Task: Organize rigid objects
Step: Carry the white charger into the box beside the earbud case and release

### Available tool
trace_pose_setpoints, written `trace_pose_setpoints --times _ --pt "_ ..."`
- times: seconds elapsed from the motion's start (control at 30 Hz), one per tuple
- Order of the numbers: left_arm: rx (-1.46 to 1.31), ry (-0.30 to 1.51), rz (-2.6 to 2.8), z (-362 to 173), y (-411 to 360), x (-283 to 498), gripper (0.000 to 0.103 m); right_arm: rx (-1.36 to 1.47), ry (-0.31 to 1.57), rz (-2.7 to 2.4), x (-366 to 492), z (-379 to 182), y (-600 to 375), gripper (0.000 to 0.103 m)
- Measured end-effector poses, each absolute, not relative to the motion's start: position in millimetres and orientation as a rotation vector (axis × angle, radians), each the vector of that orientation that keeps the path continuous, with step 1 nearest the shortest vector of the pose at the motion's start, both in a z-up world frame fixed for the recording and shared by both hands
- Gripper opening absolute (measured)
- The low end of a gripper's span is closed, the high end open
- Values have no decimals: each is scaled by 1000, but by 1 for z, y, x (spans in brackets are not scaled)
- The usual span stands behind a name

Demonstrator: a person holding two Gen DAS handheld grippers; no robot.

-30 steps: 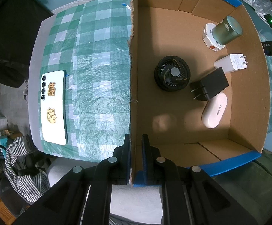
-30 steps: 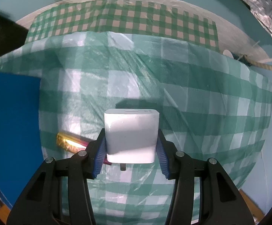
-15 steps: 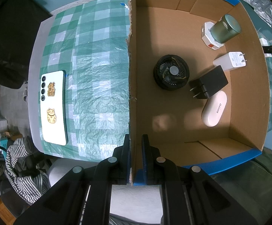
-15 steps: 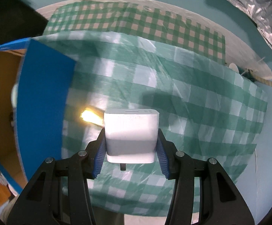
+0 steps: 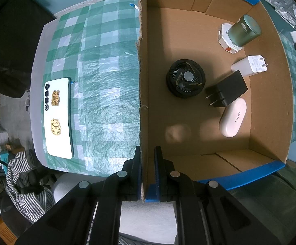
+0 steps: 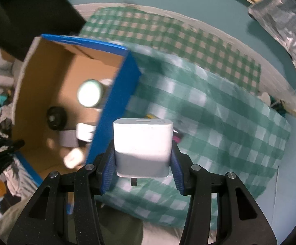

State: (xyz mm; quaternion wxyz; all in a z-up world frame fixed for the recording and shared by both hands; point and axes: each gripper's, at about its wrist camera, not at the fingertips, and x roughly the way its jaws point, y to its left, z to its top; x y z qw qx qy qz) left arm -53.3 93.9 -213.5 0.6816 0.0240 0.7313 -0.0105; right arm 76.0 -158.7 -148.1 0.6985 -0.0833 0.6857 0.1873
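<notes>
The left gripper [image 5: 148, 159] pinches the near wall of the brown cardboard box [image 5: 188, 30] (steadying it), while the right gripper [image 6: 142, 159] clamps a white cube-shaped plug adapter [image 6: 142, 138], the box's opening ahead-left.

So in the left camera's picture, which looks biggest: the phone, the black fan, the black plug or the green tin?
1. Phone.
2. Black fan.
3. Black plug and green tin look roughly alike, so I won't rank them; fisheye distortion adds doubt.
</notes>
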Motion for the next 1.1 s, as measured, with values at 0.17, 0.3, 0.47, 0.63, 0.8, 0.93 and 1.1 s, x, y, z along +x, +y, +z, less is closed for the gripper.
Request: trace_pose_setpoints --times 0.17,0.3,0.47,0.63,0.8,0.93,1.1 --pt "55 1642 -24 -214 94 -54 10 -216 1493 495 67 -132 -132 49" --pt "58 1644 -27 -213 93 -52 10 -265 1477 554 57 -128 -108 49" --pt "57 1643 -26 -213 93 -52 10 -337 1477 615 45 -134 -83 49" --pt "54 1643 -25 -213 93 -52 10 -401 1480 667 35 -142 -64 49" --pt "48 1641 -24 -212 93 -51 10 -471 1470 708 25 -152 -50 49" --pt "43 1640 -23 -212 94 -51 10 -523 1472 723 20 -162 -41 49" --pt "41 1639 -23 -212 94 -52 10 -524 1479 744 16 -171 -37 49"
